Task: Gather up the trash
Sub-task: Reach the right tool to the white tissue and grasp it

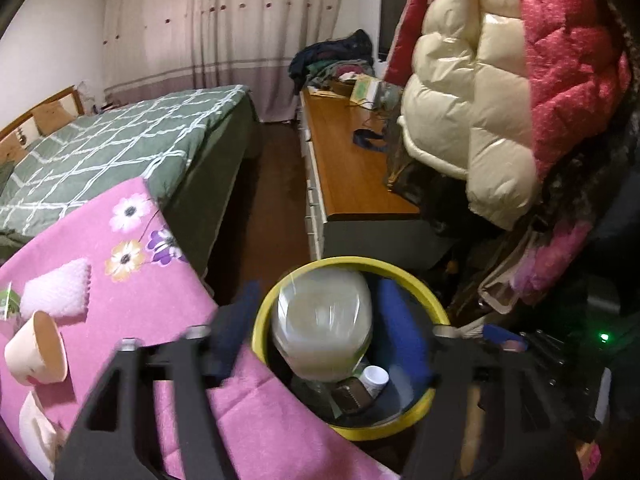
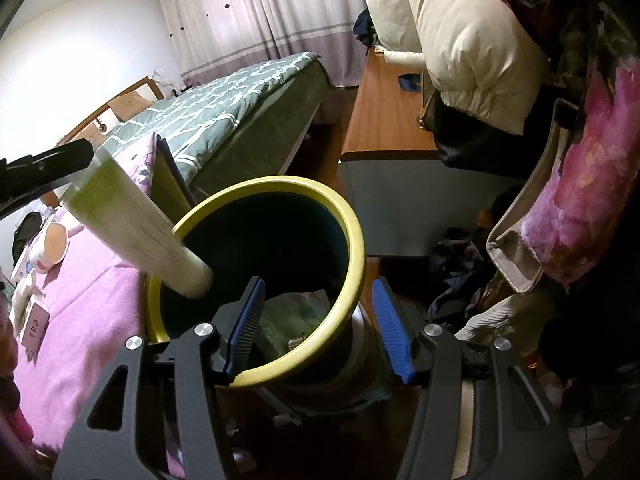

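A yellow-rimmed trash bin [image 1: 434,312] stands beside the pink table. My left gripper [image 1: 320,328] is wide apart above the bin, with a clear plastic bottle of pale liquid [image 1: 324,320] between its blue pads, pointing down into the bin. The right wrist view shows that bottle [image 2: 132,220] held by the left gripper's black fingers [image 2: 48,168], its end over the bin's rim [image 2: 352,240]. My right gripper [image 2: 320,320] is open, its blue pads [image 2: 390,324] straddling the bin's near rim. Inside the bin lie a small white cup [image 1: 374,378] and other rubbish.
The pink flowered tablecloth [image 1: 160,280] carries a tipped pink cup [image 1: 36,350] and a white sponge-like pad [image 1: 58,294]. A green-quilted bed [image 1: 120,140], a long wooden cabinet [image 1: 352,172] and hanging puffy coats [image 1: 480,100] surround the bin.
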